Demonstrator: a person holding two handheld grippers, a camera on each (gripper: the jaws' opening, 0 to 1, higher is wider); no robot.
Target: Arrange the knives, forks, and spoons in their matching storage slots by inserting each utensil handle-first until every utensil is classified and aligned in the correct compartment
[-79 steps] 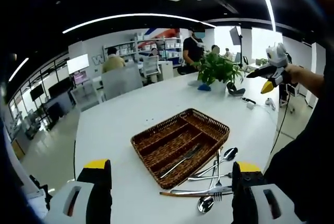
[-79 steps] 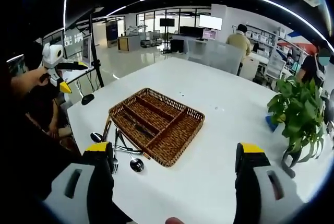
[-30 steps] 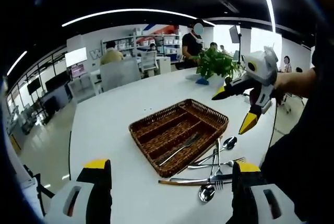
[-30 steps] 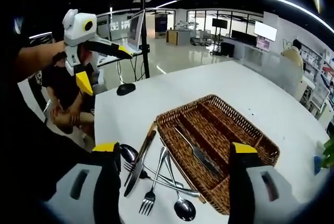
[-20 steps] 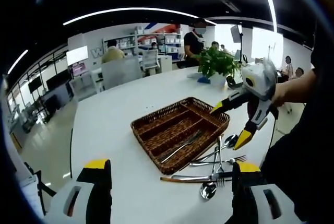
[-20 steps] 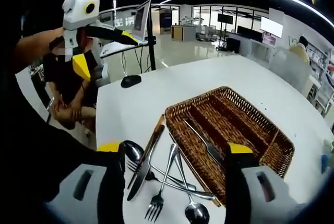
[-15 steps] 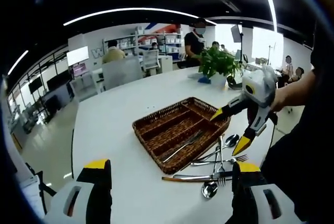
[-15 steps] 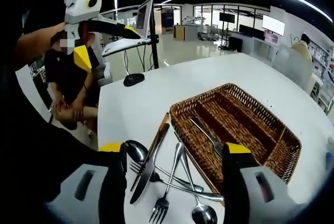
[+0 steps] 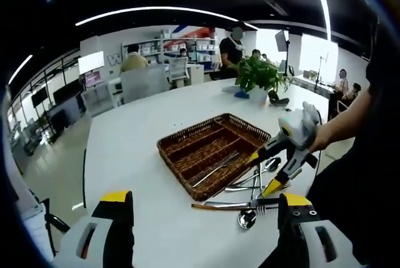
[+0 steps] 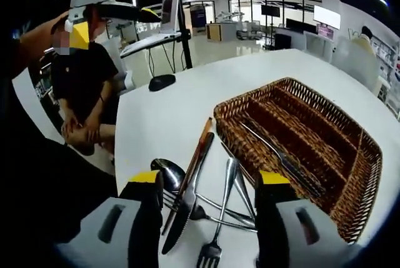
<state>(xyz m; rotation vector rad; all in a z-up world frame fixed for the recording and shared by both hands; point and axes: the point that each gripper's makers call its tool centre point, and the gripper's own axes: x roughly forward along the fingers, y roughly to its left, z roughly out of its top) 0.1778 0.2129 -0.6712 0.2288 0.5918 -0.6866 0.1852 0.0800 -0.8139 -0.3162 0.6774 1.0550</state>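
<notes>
Right claw [image 10: 206, 199]: we see its jaws wide apart, empty, lower centre over the cutlery [image 10: 215, 208].
Left claw [image 9: 197, 218]: open, empty.
Basket [image 10: 350, 193]: right, one knife [image 10: 284, 162] inside.

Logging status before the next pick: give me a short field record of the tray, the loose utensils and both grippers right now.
tray: brown wicker divided tray on the white table
in tray: one silver knife lying along a slot
loose utensils: wooden-handled knife, silver fork, silver spoon, heaped beside the tray's near end
right gripper: jaws open, low over the heap, holding nothing
left gripper: jaws open, back from the tray
sorting: loose pieces not yet slotted
</notes>
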